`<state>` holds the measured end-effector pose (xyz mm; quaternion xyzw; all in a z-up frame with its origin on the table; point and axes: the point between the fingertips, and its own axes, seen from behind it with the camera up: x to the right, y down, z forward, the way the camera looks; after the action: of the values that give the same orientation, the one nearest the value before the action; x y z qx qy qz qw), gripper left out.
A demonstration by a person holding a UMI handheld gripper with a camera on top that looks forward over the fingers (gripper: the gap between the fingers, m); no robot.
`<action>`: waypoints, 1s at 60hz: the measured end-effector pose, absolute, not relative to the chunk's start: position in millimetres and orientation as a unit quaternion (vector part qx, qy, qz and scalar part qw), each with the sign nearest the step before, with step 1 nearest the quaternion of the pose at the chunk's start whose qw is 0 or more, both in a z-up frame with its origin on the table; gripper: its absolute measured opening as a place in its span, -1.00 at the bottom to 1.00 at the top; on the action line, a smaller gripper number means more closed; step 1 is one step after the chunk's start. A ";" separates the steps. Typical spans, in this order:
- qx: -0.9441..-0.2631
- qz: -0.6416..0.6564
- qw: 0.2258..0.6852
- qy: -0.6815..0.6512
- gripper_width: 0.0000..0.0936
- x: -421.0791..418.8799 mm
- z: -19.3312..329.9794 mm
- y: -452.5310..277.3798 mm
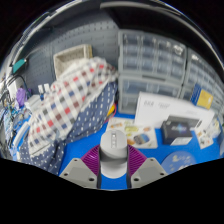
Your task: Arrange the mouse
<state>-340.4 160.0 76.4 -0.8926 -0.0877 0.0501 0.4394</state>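
I have the mouse (116, 146) standing between my jaws (114, 172), at twelve o'clock from my fingertips, its grey back rising just above the purple pads (92, 163). The pads flank its tail end on both sides, but I cannot tell whether they press on it or leave a sliver of gap, so I will not claim a hold.

The mouse lies on a blue mat (150, 168) on the counter (60, 160), lengthwise along my line of approach. I judge that is why I come at it from behind: its narrow flanks suit my span, and a hold low at the tail should keep it from pivoting.

At ten o'clock a checked cloth (75, 100) is heaped over something bulky, near the mouse. At two o'clock sit a white box (155, 108) and a dark device (178, 128), well apart from it.
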 end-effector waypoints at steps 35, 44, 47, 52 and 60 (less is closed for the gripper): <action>-0.896 0.009 0.443 -0.030 -0.26 -73.4 98.8 141.4; -0.921 0.032 0.387 -0.028 -0.26 -78.6 29.2 119.2; -0.927 0.033 0.373 -0.023 -0.26 -79.5 14.0 114.1; -0.933 0.042 0.356 -0.021 -0.25 -85.1 -6.4 108.0; -0.930 0.039 0.366 -0.020 -0.22 -84.2 -8.9 109.8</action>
<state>-84.2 109.8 -8.9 -0.9296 -0.0199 0.0388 0.3659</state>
